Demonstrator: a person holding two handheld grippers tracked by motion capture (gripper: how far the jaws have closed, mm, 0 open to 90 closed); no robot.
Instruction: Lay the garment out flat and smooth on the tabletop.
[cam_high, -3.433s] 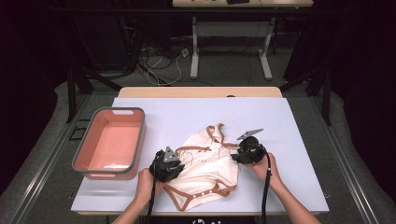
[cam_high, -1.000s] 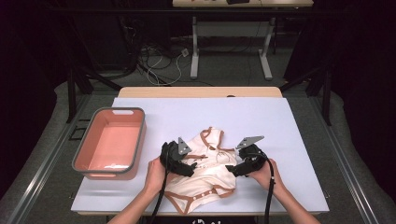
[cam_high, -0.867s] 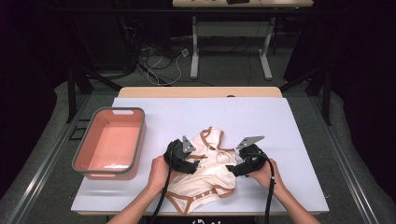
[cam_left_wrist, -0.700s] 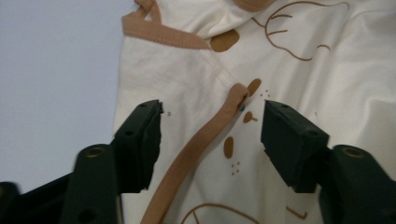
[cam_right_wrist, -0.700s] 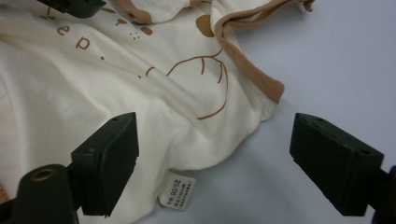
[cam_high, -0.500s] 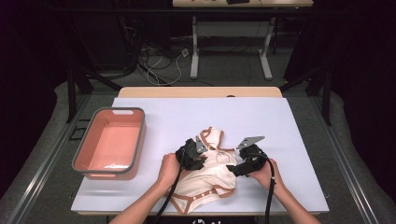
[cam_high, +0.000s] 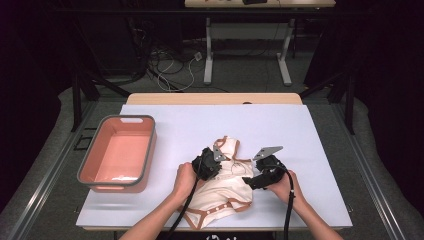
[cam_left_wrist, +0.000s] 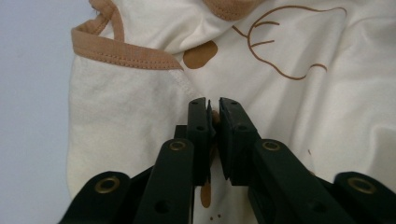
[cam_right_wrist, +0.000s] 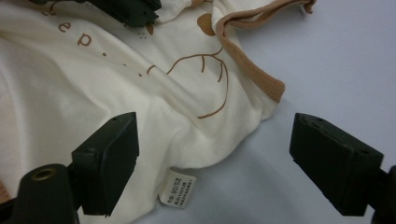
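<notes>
A cream baby bodysuit (cam_high: 220, 192) with brown trim lies crumpled on the white table (cam_high: 200, 120) near its front edge. My left gripper (cam_high: 219, 167) sits over the garment's upper left part. In the left gripper view its jaws (cam_left_wrist: 213, 105) are pressed together on a fold of the cream cloth (cam_left_wrist: 327, 93), above a brown line drawing. My right gripper (cam_high: 251, 181) rests at the garment's right edge. In the right gripper view it (cam_right_wrist: 212, 123) stands wide open over the cloth (cam_right_wrist: 70, 93), with a white size label (cam_right_wrist: 176, 189) lying between its jaws.
A pink bin with a grey rim (cam_high: 117, 152) stands at the table's left side, with nothing in it. Bare tabletop stretches behind and to the right of the garment. Beyond the far edge stand dark floor, cables and desk legs.
My left gripper has moved right, from the garment's left edge to over its middle, dragging cloth with it. The right gripper has stayed in place.
</notes>
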